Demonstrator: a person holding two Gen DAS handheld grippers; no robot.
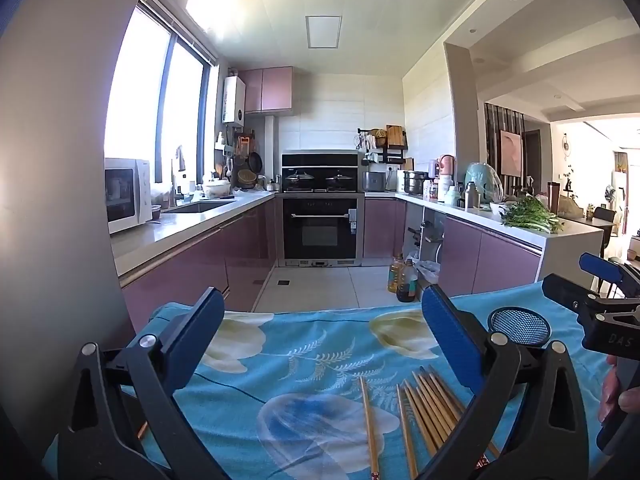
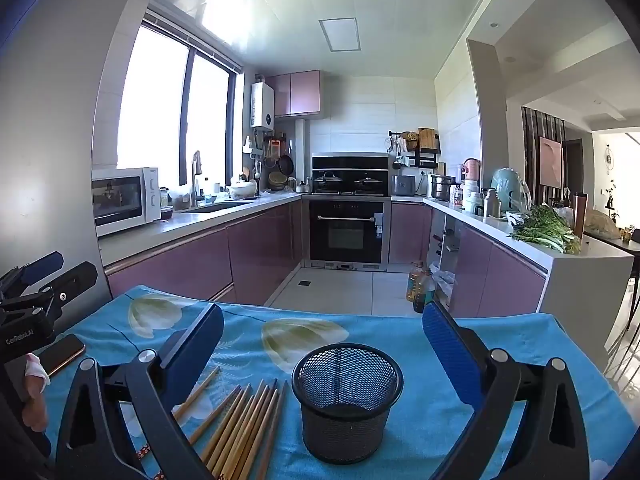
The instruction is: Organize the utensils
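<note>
Both grippers [image 1: 320, 332] [image 2: 322, 336] gape; wooden chopsticks [image 2: 244, 424], apparently loose.

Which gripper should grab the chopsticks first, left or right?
Left, probably. The chopsticks lie between the open left gripper's fingers, toward its right finger. The open right gripper frames the mesh cup, with the chopsticks off by its left finger.

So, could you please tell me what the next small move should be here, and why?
Probably lower the left hand-held gripper onto the chopsticks. Both it and the right hand-held gripper are open and hold nothing, the chopsticks lie loose on the blue cloth, and the mesh holder stands upright.
</note>
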